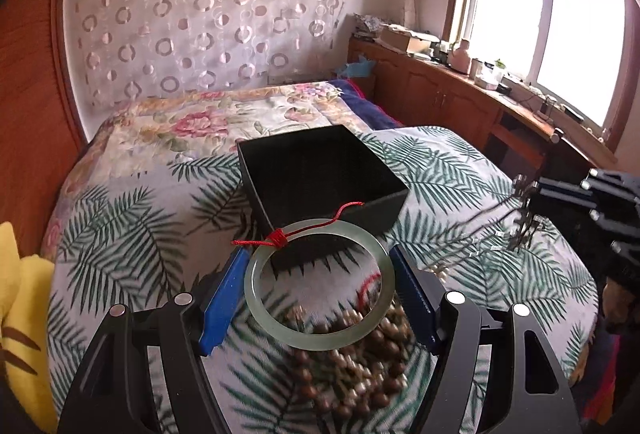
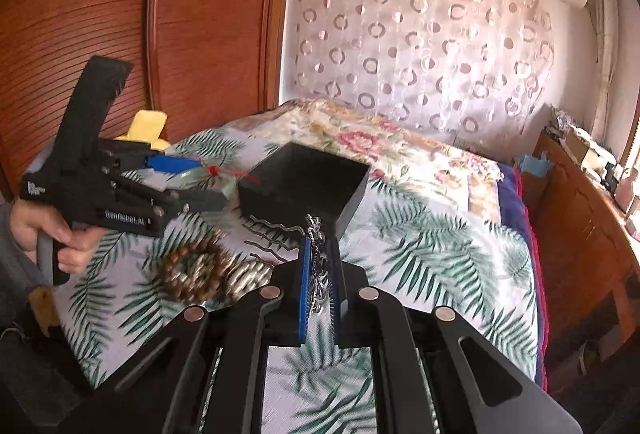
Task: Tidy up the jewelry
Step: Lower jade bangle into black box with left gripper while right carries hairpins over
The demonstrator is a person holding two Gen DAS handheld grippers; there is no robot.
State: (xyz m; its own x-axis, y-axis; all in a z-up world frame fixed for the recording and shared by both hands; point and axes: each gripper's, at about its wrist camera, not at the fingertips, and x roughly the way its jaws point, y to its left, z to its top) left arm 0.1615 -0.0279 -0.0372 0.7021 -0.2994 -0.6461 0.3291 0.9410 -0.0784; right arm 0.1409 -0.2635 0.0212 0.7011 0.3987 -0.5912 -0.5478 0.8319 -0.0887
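Note:
My left gripper (image 1: 320, 258) is shut on a pale green jade bangle (image 1: 320, 284) with a red cord (image 1: 316, 228), held above the bed just short of the open black box (image 1: 320, 170). My right gripper (image 2: 320, 246) is shut on a silver hair ornament (image 2: 316, 254) whose wavy prongs (image 2: 272, 234) stick out to the left; it also shows in the left wrist view (image 1: 520, 218). The black box (image 2: 308, 182) lies just ahead of it. Brown bead bracelets (image 1: 356, 358) lie on the leaf-print blanket below the bangle, also in the right wrist view (image 2: 196, 270).
The leaf-print blanket (image 1: 460, 170) covers the near bed, a floral quilt (image 1: 208, 118) the far part. A yellow cloth (image 1: 24, 314) lies at the left edge. A wooden cabinet (image 1: 440, 90) with clutter runs under the window. A wooden wardrobe (image 2: 120, 14) stands left.

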